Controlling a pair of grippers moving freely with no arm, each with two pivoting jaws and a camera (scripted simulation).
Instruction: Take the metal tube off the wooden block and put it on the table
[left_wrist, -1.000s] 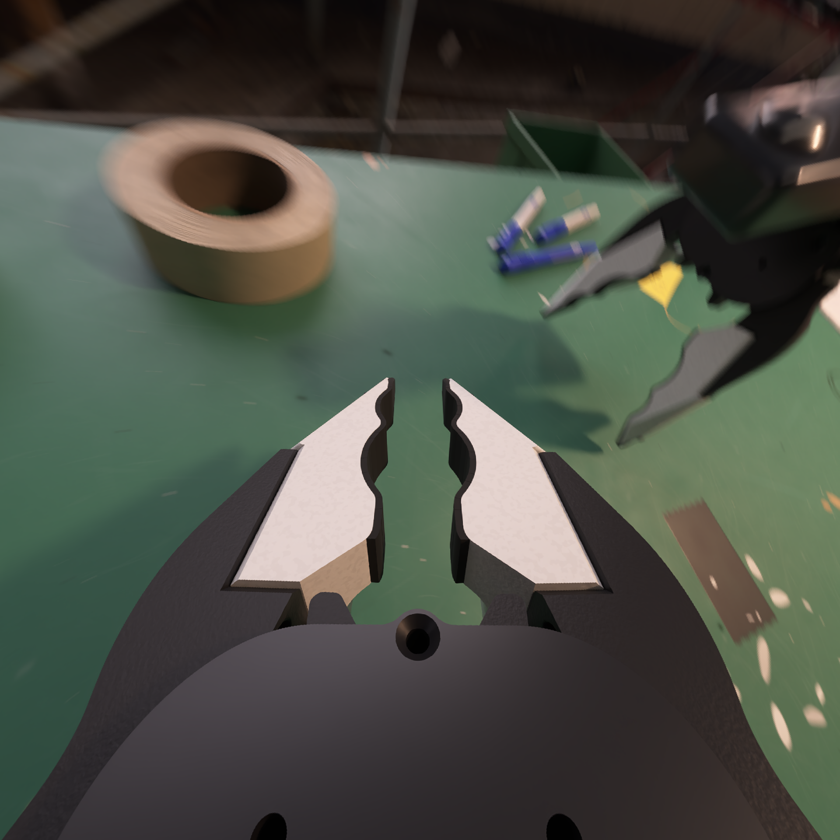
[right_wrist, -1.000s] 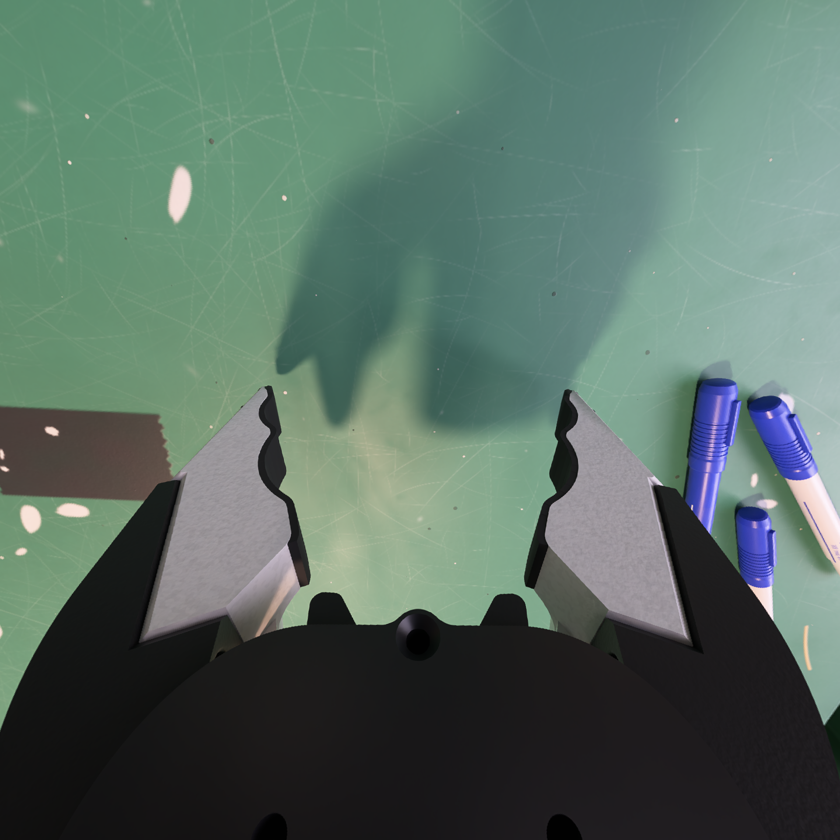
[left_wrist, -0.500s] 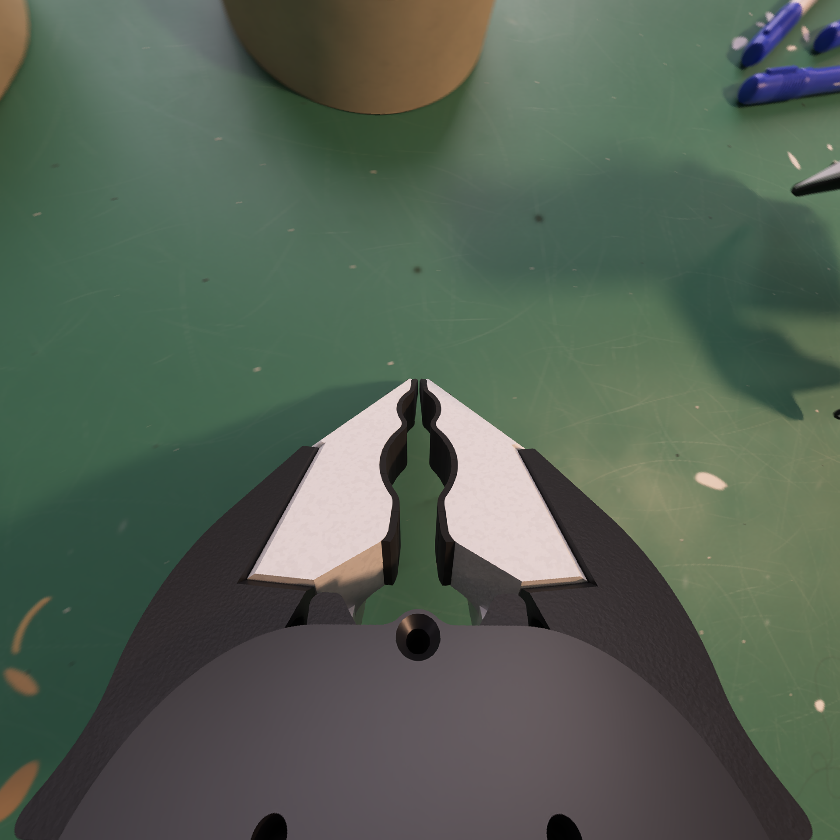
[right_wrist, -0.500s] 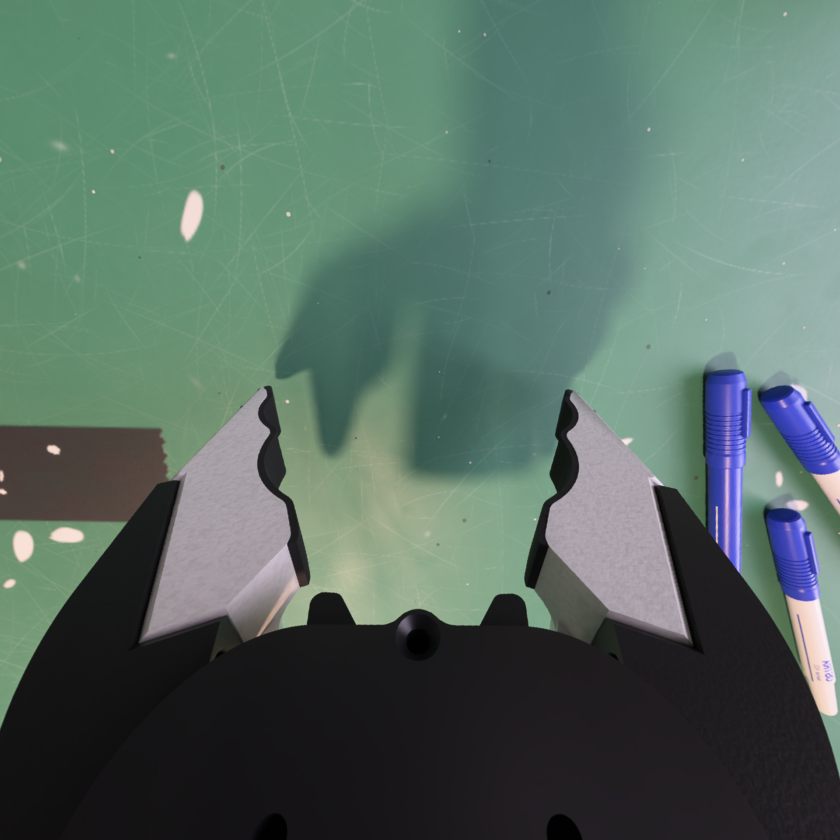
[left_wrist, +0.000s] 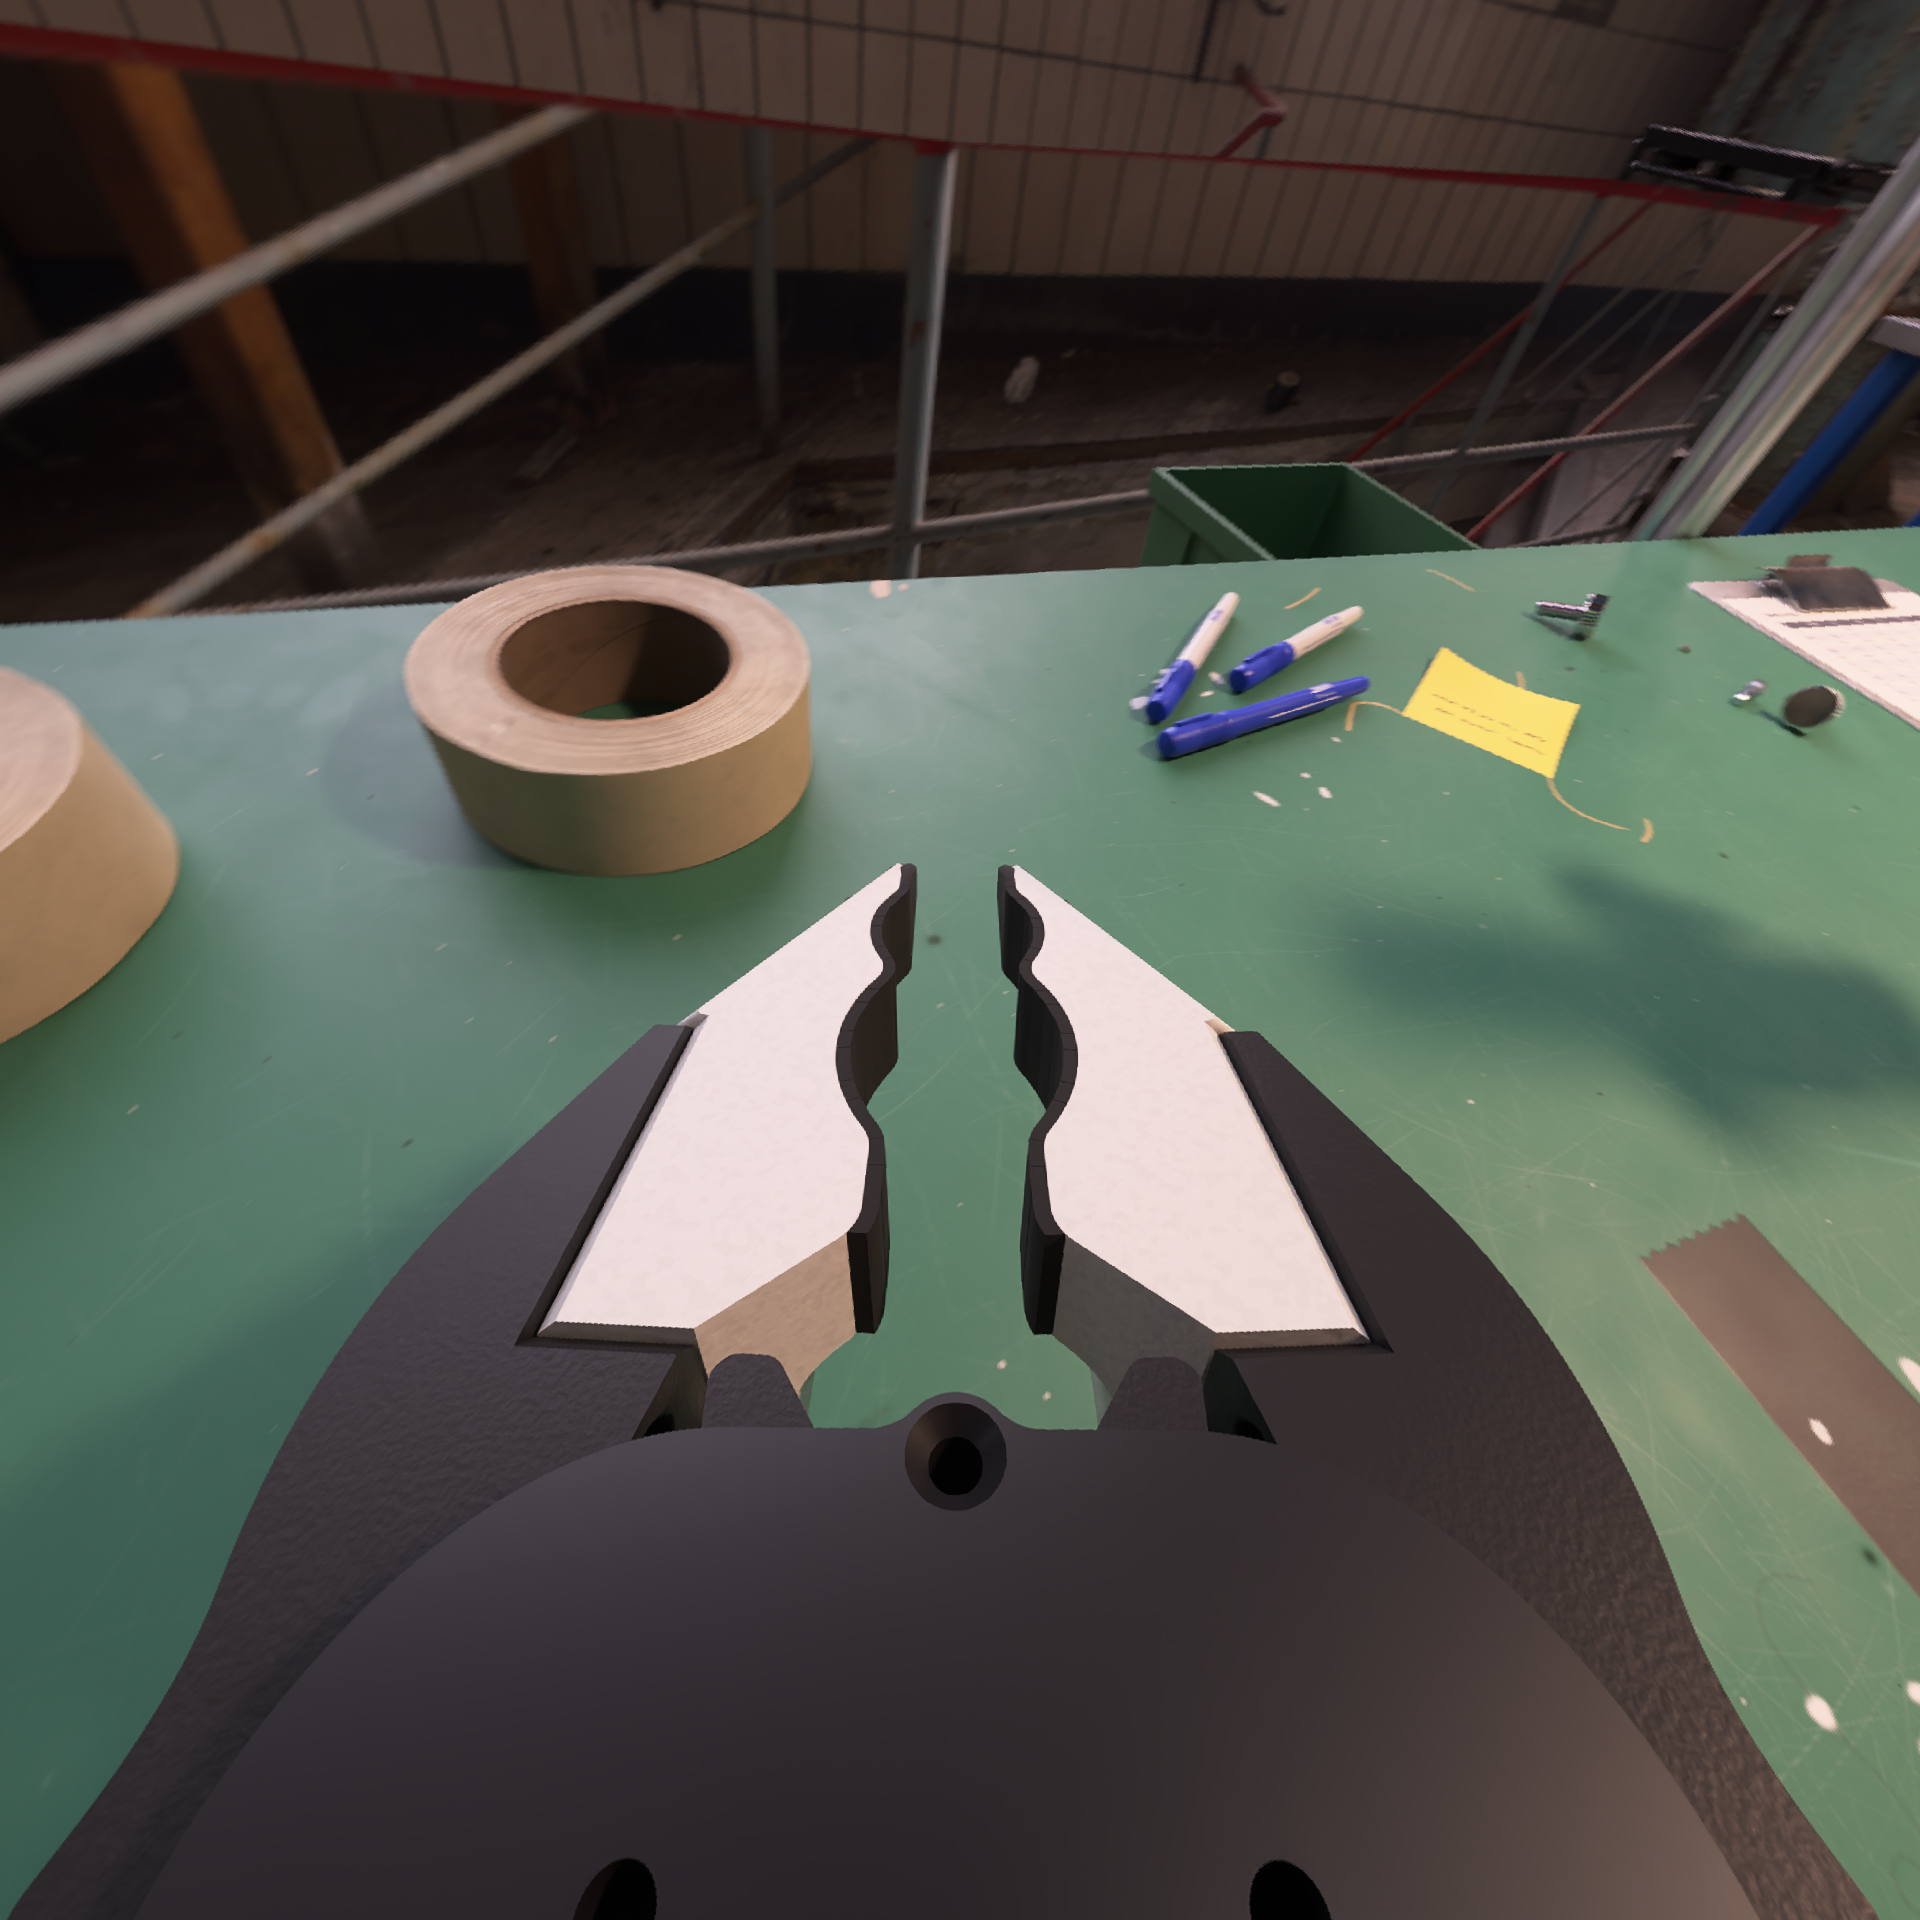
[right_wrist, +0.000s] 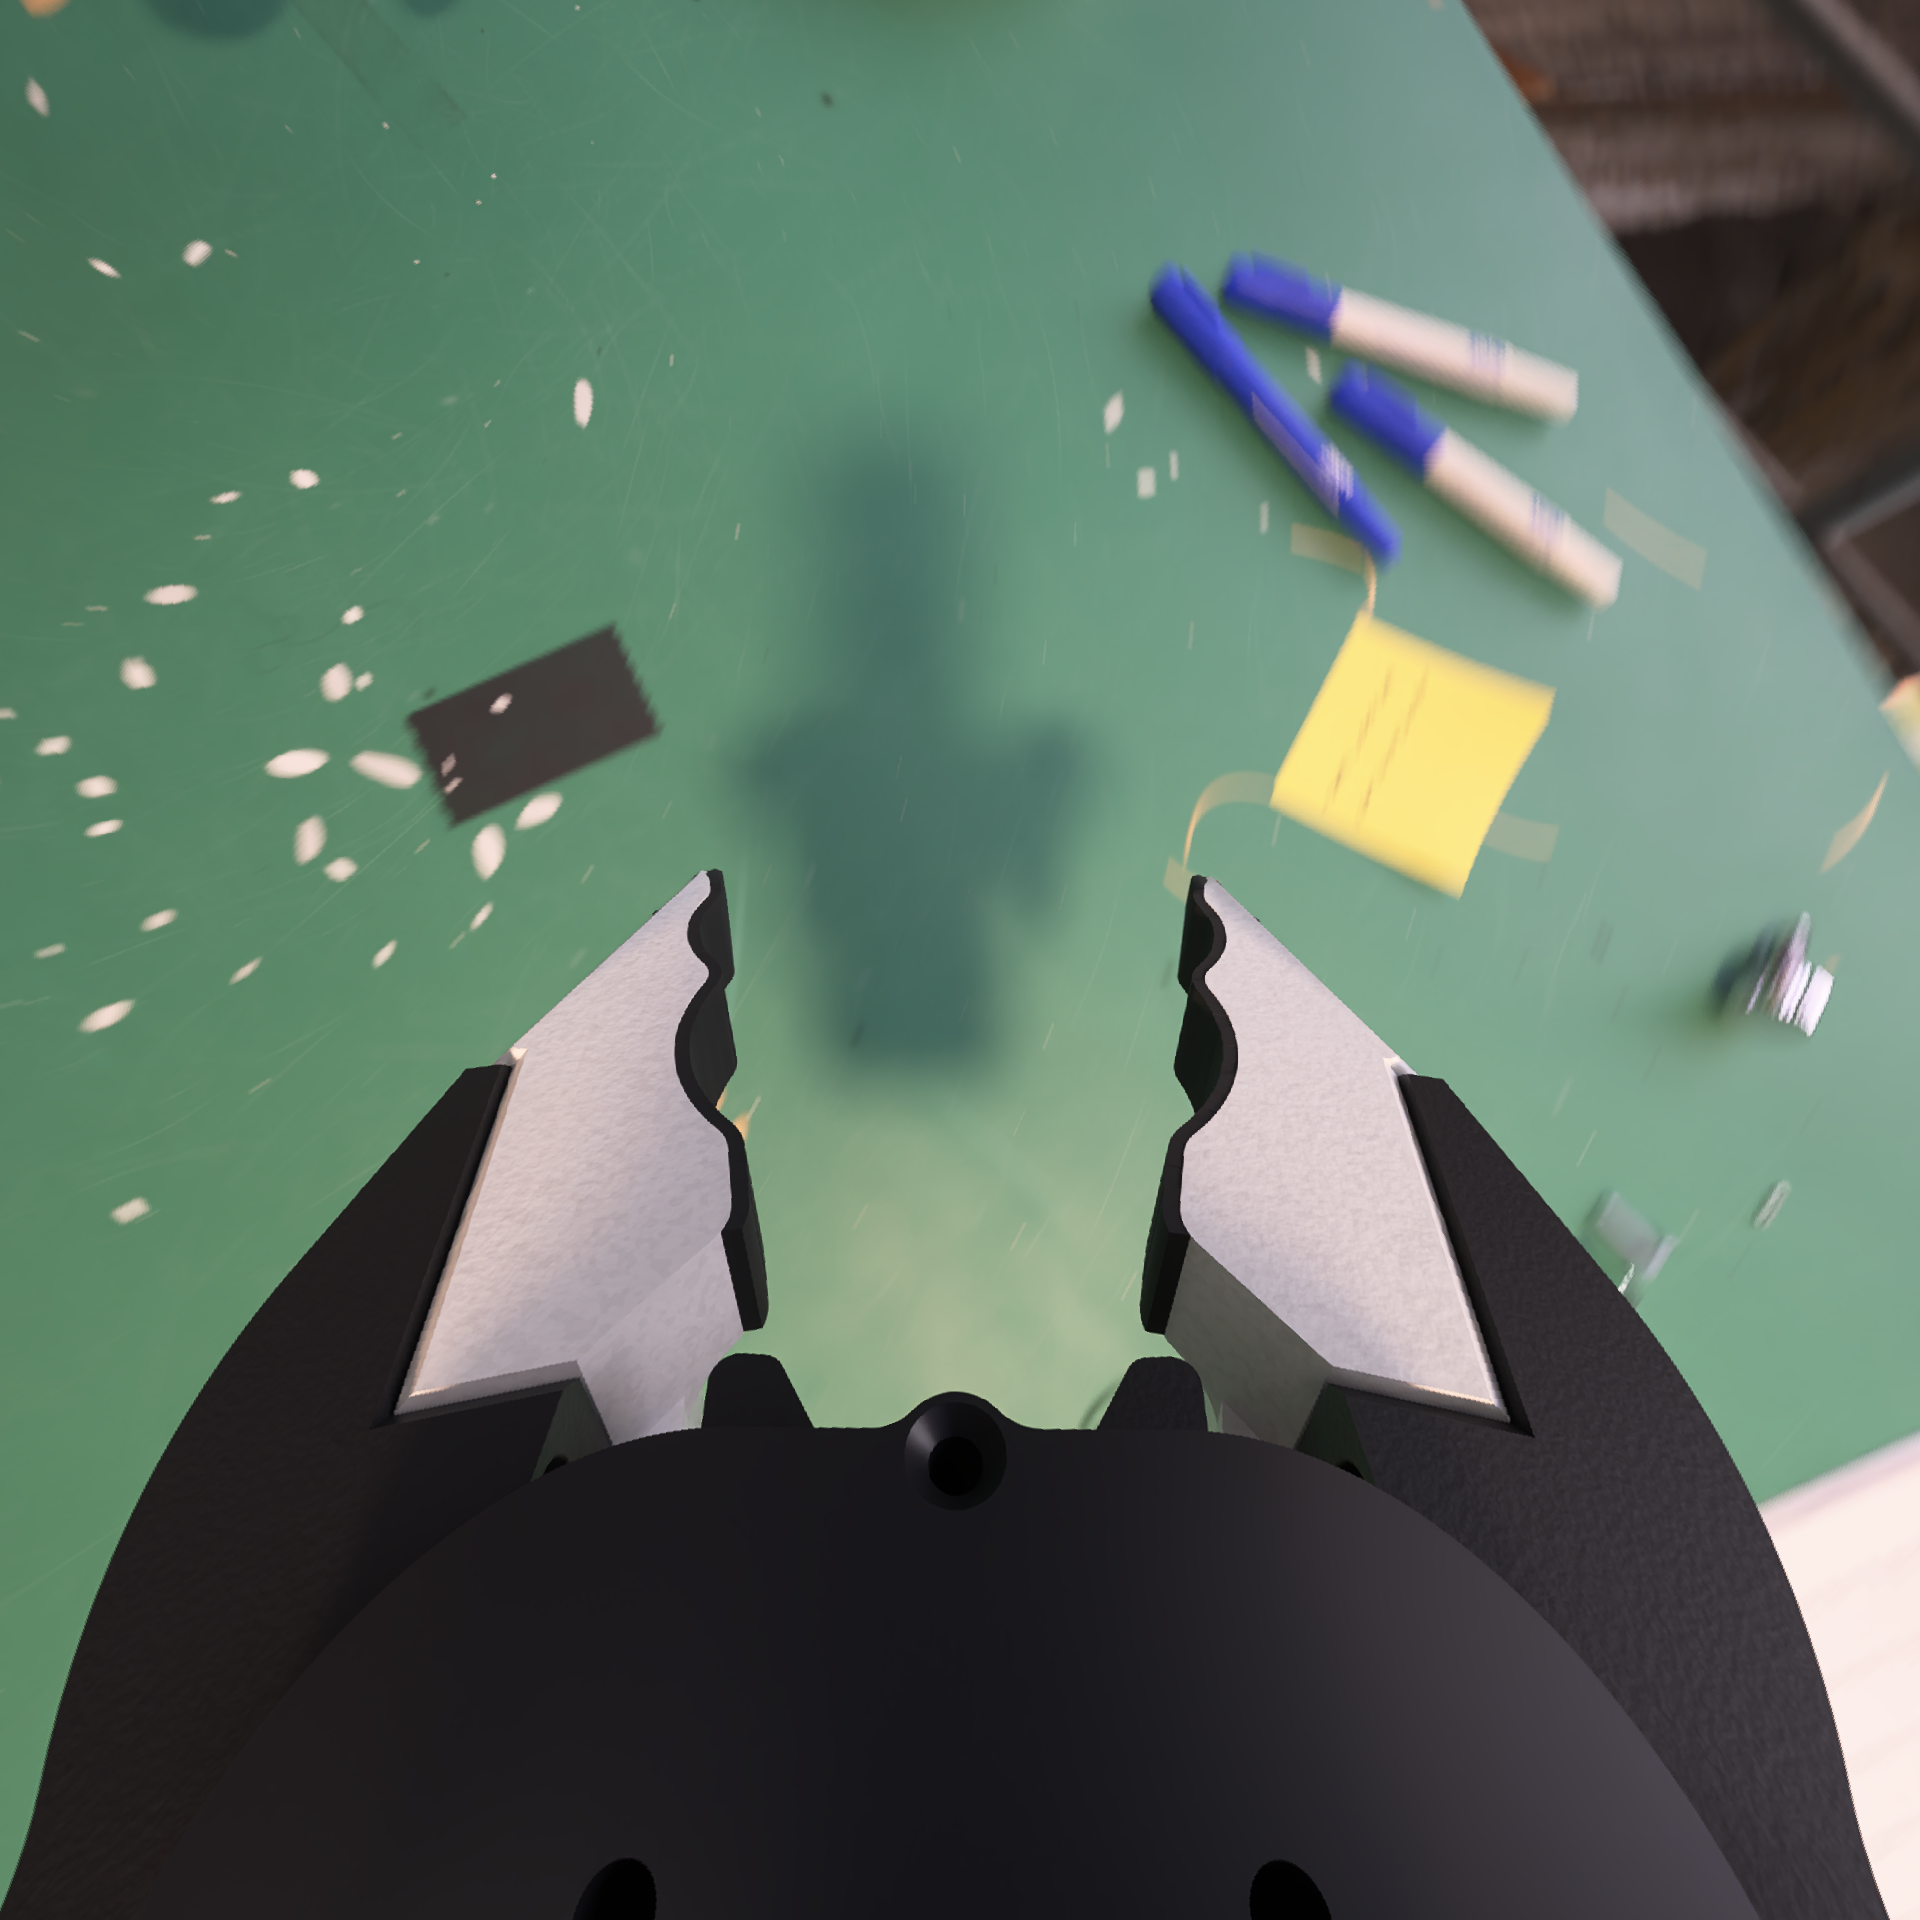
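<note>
No metal tube and no wooden block show in either view. My left gripper (left_wrist: 956, 873) hovers low over the green table (left_wrist: 312, 1091). Its jaws stand a narrow gap apart with nothing between them. My right gripper (right_wrist: 955, 881) is higher above the table (right_wrist: 727, 312), looks down on it, and is wide open and empty. Its shadow falls on the table ahead of the fingertips. Neither gripper shows in the other's view.
Two brown tape rolls (left_wrist: 613, 717) (left_wrist: 62, 852) stand to the left. Three blue markers (left_wrist: 1257, 717) (right_wrist: 1278, 405), a yellow note (left_wrist: 1491, 710) (right_wrist: 1413, 748), a black tape strip (left_wrist: 1808, 1382) (right_wrist: 535, 722), a metal bolt (right_wrist: 1782, 982) and a clipboard (left_wrist: 1829, 634) lie to the right. A green bin (left_wrist: 1299, 509) sits beyond the far edge.
My left gripper tilted up from facing the table and its jaws went from nearly shut to a narrow gap. My right gripper moved away from the table and its jaws narrowed somewhat.
</note>
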